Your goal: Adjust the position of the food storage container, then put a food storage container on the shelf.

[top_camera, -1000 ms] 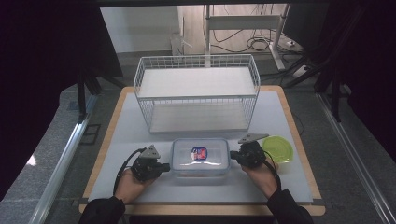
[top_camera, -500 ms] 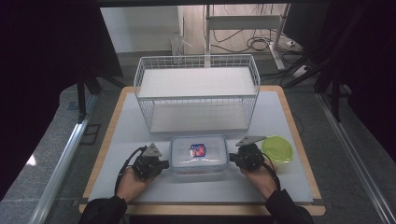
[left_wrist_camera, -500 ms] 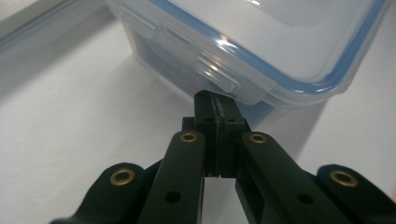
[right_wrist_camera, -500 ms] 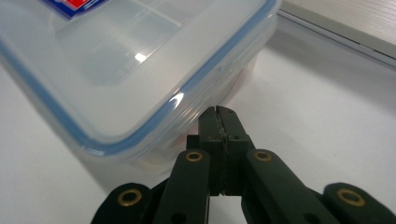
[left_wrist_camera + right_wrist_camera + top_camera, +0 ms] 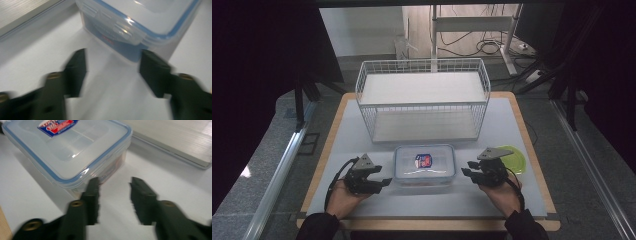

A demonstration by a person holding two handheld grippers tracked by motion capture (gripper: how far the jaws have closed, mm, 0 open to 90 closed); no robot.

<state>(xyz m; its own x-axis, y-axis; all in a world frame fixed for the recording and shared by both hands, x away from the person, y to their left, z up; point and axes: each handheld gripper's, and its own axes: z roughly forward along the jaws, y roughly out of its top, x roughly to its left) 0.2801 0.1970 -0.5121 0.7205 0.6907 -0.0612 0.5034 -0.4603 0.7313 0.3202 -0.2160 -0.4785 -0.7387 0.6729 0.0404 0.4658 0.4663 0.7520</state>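
At the left of the high view, the person's left hand [image 5: 343,196] comes up from the desk's [image 5: 362,135] near edge with the forearm low and the sleeve just over the wooden rim. It grips the left hand-held gripper [image 5: 382,183] level with the desk top, its jaws pointing right at the clear lidded container [image 5: 424,165]. In the left gripper view that left hand-held gripper [image 5: 112,67] has its two black jaws spread wide, having just been opening, with bare white desk between them. The container's [image 5: 140,27] near short side, with its lid latch, lies just beyond the tips and is not touched.

The container sits at the middle of the desk's near half, lid on, a red and blue label on top, in front of the white wire basket [image 5: 422,97].

To the right, the right hand [image 5: 504,192] mirrors the left, wrist low, its right hand-held gripper [image 5: 468,171] aimed left at the container's other short side. In the right gripper view the right hand-held gripper [image 5: 113,192] stands partly open, jaws just parted, nothing held; the container's [image 5: 67,147] corner is close beside one jaw. A green lid [image 5: 514,159] lies behind that hand.
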